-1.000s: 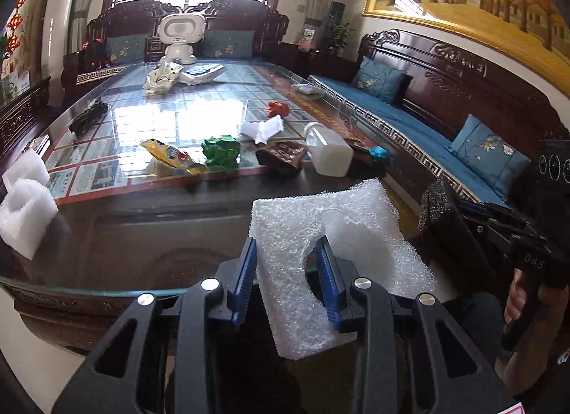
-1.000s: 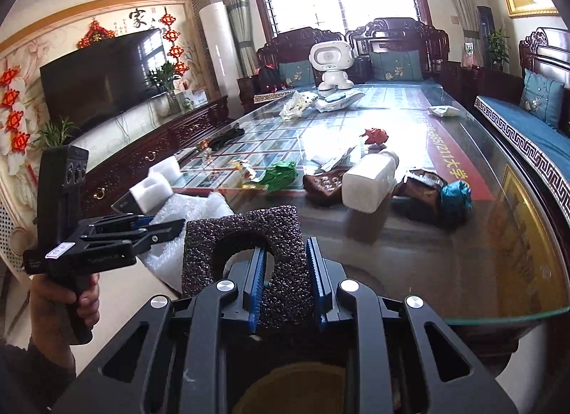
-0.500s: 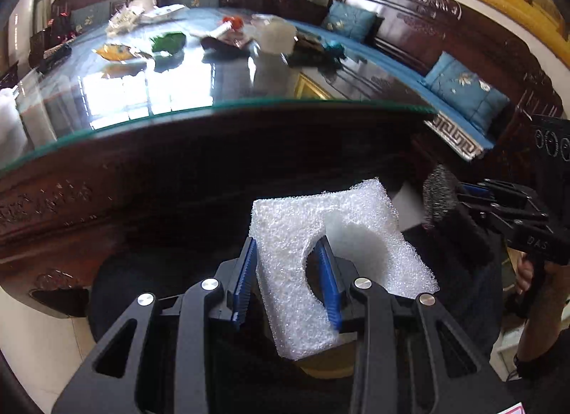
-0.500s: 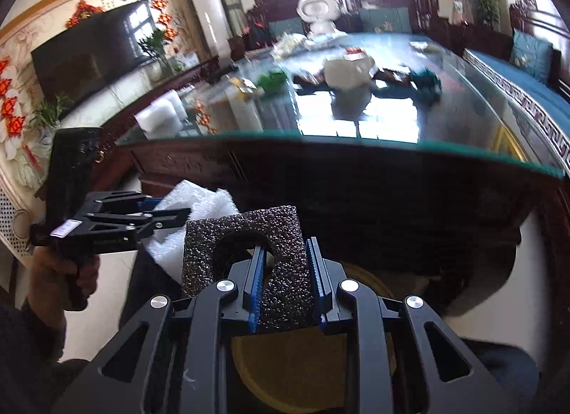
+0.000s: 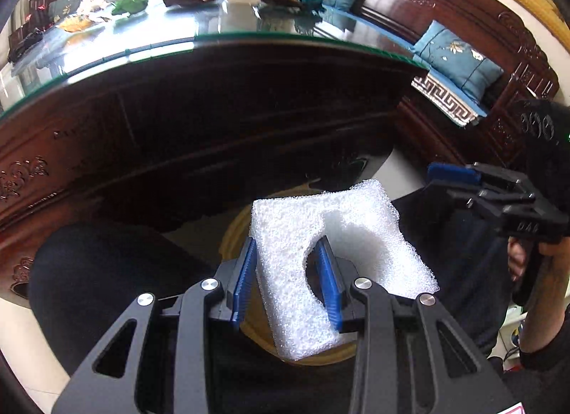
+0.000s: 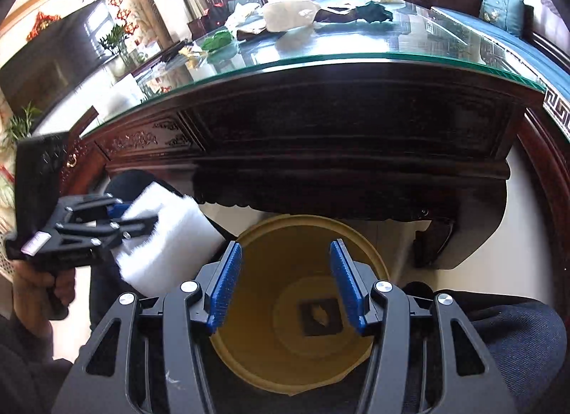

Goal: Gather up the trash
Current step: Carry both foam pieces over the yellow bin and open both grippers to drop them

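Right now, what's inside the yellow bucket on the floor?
One dark foam piece lies flat on the bottom of the bucket. The right claw's arms cover the bucket's near edge, so anything there is hidden.

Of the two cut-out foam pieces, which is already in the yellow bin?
The dark foam piece, lying on the yellow bin's bottom; the white foam piece is clamped in the left hand-held gripper.

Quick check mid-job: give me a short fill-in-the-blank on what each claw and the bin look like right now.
1. The left claw is clamped on a piece of ____ foam.
2. The right claw has ____ between its blue pads.
3. A black foam piece lies at the bottom of the ____ bin.

Missing words: white; nothing; yellow
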A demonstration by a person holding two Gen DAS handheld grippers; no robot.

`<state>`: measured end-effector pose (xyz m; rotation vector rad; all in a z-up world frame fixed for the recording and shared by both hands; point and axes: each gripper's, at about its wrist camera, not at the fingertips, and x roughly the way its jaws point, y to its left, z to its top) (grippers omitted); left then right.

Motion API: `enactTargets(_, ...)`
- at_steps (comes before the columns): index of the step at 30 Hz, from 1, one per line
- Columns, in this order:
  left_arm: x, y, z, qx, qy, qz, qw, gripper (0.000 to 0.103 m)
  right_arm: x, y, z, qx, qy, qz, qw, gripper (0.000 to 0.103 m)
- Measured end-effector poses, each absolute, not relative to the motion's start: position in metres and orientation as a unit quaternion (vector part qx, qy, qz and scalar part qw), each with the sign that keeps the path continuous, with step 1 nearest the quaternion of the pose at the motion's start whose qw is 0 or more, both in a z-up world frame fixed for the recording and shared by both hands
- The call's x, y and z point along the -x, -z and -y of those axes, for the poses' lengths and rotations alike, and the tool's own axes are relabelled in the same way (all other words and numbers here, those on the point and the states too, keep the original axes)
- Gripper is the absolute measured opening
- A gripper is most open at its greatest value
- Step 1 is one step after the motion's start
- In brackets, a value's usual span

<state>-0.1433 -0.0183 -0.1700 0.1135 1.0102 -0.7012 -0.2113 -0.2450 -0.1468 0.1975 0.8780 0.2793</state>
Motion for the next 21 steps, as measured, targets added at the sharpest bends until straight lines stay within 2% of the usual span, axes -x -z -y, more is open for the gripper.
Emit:
enactTargets(15, 0.158, 0.190, 0.070, -0.093, 0.389, -0.492, 0.774, 0.038, 0.210, 0.137, 0.265, -0.128, -0.132, -0.411, 0.893, 0.051)
enactTargets(19, 0.167, 0.193, 0.076, -0.104, 0.404, -0.493, 0.763, 0.050, 0.209, 0.138, 0.266, -0.129, -0.134, -0.411, 0.892, 0.051)
enactTargets(21, 0.170, 0.194, 0.079, -0.107, 0.411, -0.492, 0.759, 0.051, 0.209, 0.138, 0.266, -0.129, -0.135, -0.411, 0.892, 0.051)
